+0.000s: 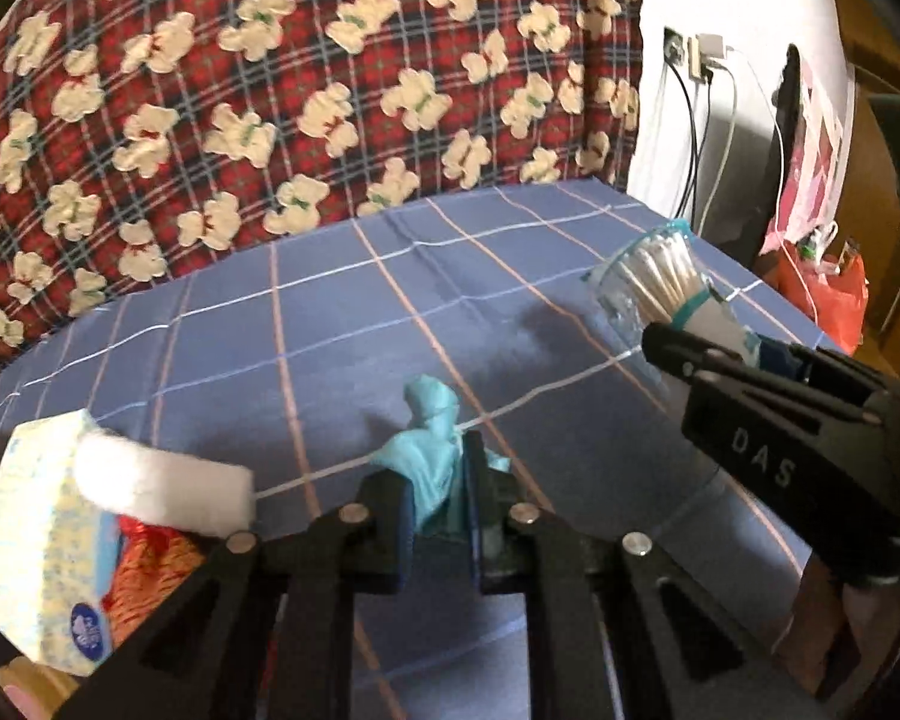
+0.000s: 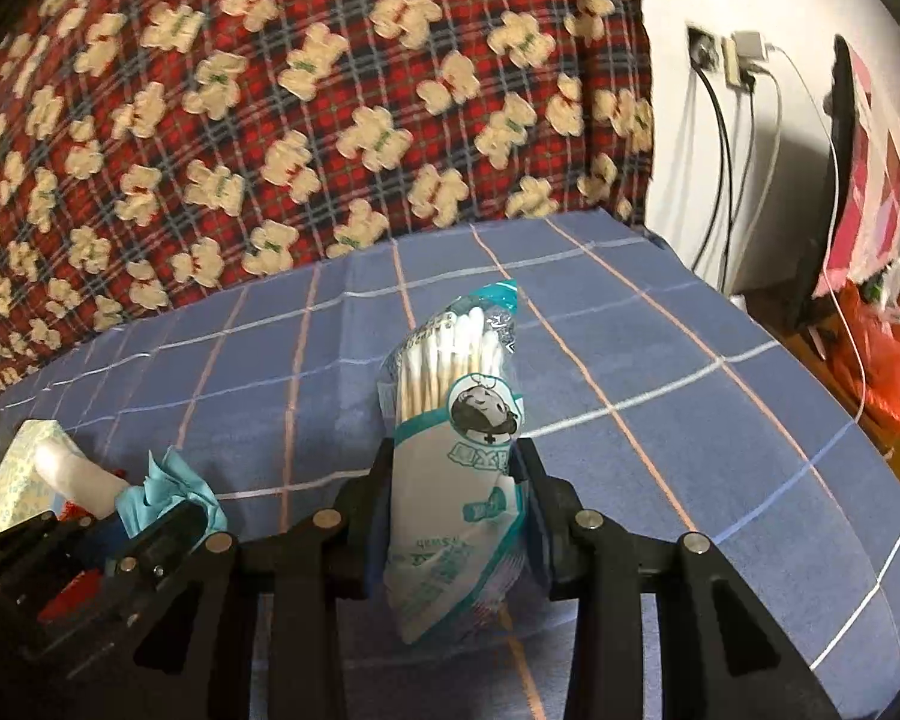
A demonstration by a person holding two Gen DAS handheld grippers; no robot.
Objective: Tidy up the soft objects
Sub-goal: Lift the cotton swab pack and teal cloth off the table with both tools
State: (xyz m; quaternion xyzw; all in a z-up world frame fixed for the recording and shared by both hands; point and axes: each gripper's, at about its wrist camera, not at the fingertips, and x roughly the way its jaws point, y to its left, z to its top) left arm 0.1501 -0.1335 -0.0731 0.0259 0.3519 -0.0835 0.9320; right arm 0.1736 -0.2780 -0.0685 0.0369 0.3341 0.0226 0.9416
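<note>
A crumpled teal cloth (image 1: 429, 456) stands up from the blue checked bedsheet (image 1: 342, 324), pinched between the pads of my left gripper (image 1: 438, 510), which is shut on it. The right wrist view shows the same teal cloth (image 2: 168, 489) at lower left. My right gripper (image 2: 456, 480) is shut on a plastic bag of cotton swabs (image 2: 456, 438), held upright above the sheet. From the left wrist view the swab bag (image 1: 654, 282) and the right gripper (image 1: 750, 384) sit at the right.
A tissue pack (image 1: 42, 546) with a white tissue sticking out lies at lower left over something orange-red (image 1: 150, 570). A red plaid blanket with bear prints (image 1: 270, 90) rises behind the sheet. To the right are a wall socket with cables (image 1: 702, 60) and red bags (image 1: 828, 294).
</note>
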